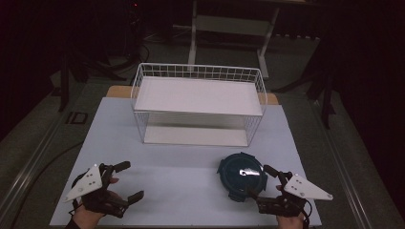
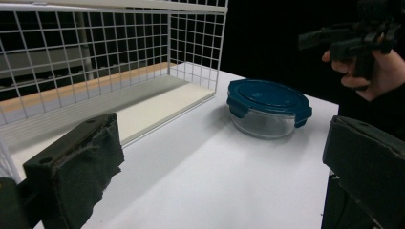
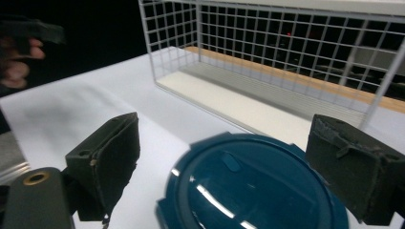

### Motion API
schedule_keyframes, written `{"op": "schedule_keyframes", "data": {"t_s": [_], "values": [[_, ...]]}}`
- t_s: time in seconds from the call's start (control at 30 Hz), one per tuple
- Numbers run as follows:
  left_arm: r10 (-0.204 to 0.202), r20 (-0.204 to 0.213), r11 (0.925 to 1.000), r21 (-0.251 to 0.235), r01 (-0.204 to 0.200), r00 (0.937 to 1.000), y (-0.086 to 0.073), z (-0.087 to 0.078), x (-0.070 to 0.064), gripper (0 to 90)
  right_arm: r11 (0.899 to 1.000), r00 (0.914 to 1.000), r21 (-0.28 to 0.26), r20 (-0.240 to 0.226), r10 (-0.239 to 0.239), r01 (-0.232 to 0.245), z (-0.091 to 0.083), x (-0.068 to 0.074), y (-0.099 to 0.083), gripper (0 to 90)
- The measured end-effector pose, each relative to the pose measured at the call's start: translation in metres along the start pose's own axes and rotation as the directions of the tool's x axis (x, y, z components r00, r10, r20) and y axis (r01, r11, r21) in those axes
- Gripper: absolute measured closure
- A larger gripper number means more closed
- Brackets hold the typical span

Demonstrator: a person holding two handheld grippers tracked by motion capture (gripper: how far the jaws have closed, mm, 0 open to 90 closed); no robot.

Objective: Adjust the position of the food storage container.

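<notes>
**Both tongs released, container near the right pair**

The right tongs (image 1: pixel 266 183) gape just beside the round, blue-lidded glass container (image 1: pixel 242 175). The left tongs (image 1: pixel 130 181) spread empty, well apart. Behind stands a white wire shelf rack (image 1: pixel 197 102) on the pale tabletop (image 1: pixel 181 186).

Round glass container with dark teal clip-on lid (image 3: pixel 248 191): near half cut off by bottom edge in right gripper view. Person's forearms cut off below it in high view. Room behind white wire two-tier rack (image 1: pixel 198 102) too dark to make out.
</notes>
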State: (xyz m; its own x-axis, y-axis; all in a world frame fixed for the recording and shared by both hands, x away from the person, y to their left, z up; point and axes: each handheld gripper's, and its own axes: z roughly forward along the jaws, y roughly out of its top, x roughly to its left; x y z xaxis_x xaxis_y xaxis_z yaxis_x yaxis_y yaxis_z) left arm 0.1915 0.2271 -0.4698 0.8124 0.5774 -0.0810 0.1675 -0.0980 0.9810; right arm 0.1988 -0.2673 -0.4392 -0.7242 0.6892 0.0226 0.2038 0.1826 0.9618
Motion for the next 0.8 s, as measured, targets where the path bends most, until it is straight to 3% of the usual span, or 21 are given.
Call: {"op": "schedule_keyframes", "data": {"t_s": [0.23,0.33,0.43,0.57,0.77,0.8], "values": [[0.007,0.010,1.0000,-0.006,-0.006,0.9999,0.001,0.000,-0.002,0.0,0.999,0.9980,-0.036,-0.057,-0.029,0.027,-0.004,0.013,0.022,11.0],[0.006,0.015,0.9999,-0.010,-0.006,0.9999,0.001,0.000,-0.002,0.0,0.999,0.9977,-0.030,-0.056,-0.039,0.038,-0.004,0.014,0.030,10.9],[0.012,0.019,0.9999,-0.009,-0.011,0.9998,0.001,0.000,-0.003,0.0,0.999,0.9976,-0.024,-0.060,-0.033,0.032,-0.005,0.010,0.044,10.8],[0.009,0.021,0.9999,-0.010,-0.009,0.9997,0.001,0.000,-0.003,0.0,1.000,0.9975,-0.014,-0.068,-0.016,0.015,-0.003,0.006,0.049,10.8],[0.009,0.027,0.9999,-0.010,-0.009,0.9996,0.002,0.000,-0.003,0.0,0.999,0.9987,0.030,-0.037,-0.036,0.037,0.002,0.000,0.046,10.9],[0.009,0.028,0.9999,-0.011,-0.009,0.9996,0.002,0.000,-0.003,0.0,0.998,0.9983,0.066,-0.058,-0.007,0.011,0.005,-0.010,0.041,16.7]]}}
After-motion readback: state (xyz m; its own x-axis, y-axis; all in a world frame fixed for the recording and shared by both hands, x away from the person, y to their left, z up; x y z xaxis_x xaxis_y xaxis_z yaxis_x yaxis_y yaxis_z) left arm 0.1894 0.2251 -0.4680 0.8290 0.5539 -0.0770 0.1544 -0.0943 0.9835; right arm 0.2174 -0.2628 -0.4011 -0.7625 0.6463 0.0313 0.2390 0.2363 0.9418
